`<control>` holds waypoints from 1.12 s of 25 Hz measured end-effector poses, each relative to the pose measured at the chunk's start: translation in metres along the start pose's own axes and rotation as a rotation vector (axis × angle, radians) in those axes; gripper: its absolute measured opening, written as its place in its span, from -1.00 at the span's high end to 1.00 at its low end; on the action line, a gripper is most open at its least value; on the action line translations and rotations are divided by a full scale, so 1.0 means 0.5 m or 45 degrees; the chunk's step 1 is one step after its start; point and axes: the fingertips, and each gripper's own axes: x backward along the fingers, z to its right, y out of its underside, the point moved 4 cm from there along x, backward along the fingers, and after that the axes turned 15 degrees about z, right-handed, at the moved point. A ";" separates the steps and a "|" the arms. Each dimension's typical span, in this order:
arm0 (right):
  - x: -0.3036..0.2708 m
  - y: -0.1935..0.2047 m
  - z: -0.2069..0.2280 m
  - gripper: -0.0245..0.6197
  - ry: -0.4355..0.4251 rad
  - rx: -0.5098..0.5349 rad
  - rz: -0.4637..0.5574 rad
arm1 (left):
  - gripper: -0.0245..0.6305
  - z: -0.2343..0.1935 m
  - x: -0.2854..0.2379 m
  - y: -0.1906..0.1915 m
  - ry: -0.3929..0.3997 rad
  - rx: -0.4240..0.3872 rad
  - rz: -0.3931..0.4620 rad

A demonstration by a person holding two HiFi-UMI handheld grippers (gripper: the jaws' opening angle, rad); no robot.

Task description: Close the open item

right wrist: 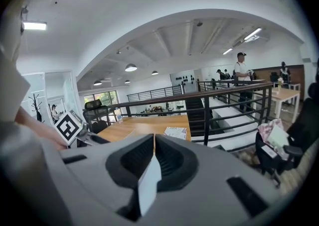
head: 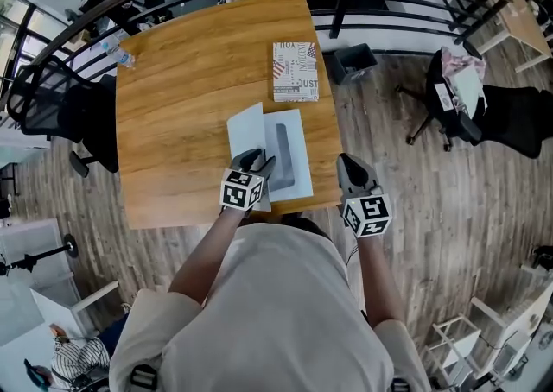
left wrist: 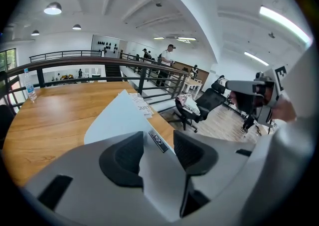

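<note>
Judging from its thin white panel and shallow grey tray, the open box (head: 292, 160) looks like light, stiff card with a smooth, rather slippery finish. It lies on the wooden table (head: 173, 105) directly under and just ahead of the left gripper (head: 257, 161). The raised lid (left wrist: 119, 118) stands up in front of that gripper and leans off to its left. A panel like this will likely swing on its fold with little force, and a hard pinch could crease it. The better hold is probably the lid's free edge or outer corner, taken lightly or simply pushed over from behind until it drops onto the tray. The left gripper's jaws are spread wide. The box's near edge shows in the gap between them, and neither pad presses on it. The right gripper (head: 352, 167) hangs off to the side of the box, beyond the table's edge. Its jaws are pressed together with nothing between them. A small dark label (left wrist: 157, 141) sits on the box edge just ahead of the left jaws, but its few pale characters are too small to read with any certainty. Farther ahead of both grippers, apart from the box, lies a printed booklet (head: 295, 71) covered in red and black lettering. The word "JUST" can be read on it, and the rest is too fine to make out.
</note>
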 end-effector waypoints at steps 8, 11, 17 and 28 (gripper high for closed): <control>0.015 0.043 0.021 0.89 0.021 -0.043 -0.053 | 0.38 0.044 -0.060 0.036 0.081 -0.032 -0.054; 0.019 0.056 0.026 0.89 0.033 -0.059 -0.070 | 0.39 0.053 -0.082 0.050 0.106 -0.041 -0.083; 0.023 0.076 0.037 0.89 0.055 -0.086 -0.087 | 0.40 0.067 -0.119 0.074 0.143 -0.060 -0.141; 0.033 0.109 0.048 0.89 0.078 -0.140 -0.113 | 0.39 0.096 -0.193 0.136 0.169 -0.039 -0.275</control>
